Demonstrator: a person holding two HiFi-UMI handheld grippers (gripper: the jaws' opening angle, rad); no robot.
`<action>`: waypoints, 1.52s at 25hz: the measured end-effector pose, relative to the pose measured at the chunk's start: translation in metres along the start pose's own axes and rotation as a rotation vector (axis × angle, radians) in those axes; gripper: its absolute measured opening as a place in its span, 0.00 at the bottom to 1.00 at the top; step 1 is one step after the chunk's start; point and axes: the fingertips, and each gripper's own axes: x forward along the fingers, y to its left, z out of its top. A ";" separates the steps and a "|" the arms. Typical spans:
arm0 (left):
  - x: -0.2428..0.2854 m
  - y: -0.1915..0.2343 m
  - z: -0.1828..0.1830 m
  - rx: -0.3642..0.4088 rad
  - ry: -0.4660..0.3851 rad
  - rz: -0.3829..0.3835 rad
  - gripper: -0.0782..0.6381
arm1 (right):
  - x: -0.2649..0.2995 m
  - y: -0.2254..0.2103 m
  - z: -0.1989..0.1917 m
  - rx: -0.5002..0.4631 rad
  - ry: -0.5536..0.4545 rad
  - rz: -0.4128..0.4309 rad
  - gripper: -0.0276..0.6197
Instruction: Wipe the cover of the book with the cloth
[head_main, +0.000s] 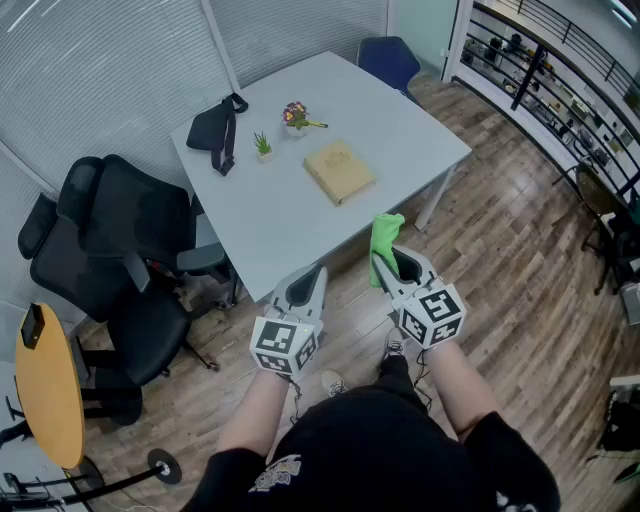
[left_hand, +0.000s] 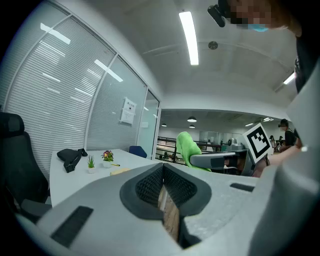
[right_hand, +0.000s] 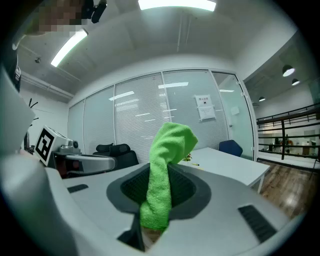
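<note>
We stand short of the pale grey rectangular table (head_main: 400, 130), so we should step in before lowering anything. The flat tan closed book (head_main: 339, 171) lies cover up near the table's middle, well apart from us, its cover plain but for a faint central mark. Our left gripper (left_hand: 162, 172) is clenched on nothing and could steady a corner. Our right gripper (right_hand: 160, 187) grasps the fuzzy bright green cloth (right_hand: 167, 150), which stands upright; we should lay its free end flat on the cover.

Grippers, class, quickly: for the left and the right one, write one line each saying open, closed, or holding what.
Left gripper: closed, with nothing between its jaws.
Right gripper: closed on the green cloth.
</note>
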 end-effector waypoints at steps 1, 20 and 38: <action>-0.001 -0.001 0.000 -0.002 0.000 0.001 0.12 | -0.001 0.000 0.000 0.000 0.000 0.000 0.19; 0.014 -0.004 0.000 -0.012 0.001 0.028 0.12 | -0.003 -0.022 0.006 0.020 -0.031 -0.001 0.19; 0.095 0.011 0.005 -0.020 0.027 0.185 0.22 | 0.052 -0.107 0.018 0.029 -0.015 0.146 0.19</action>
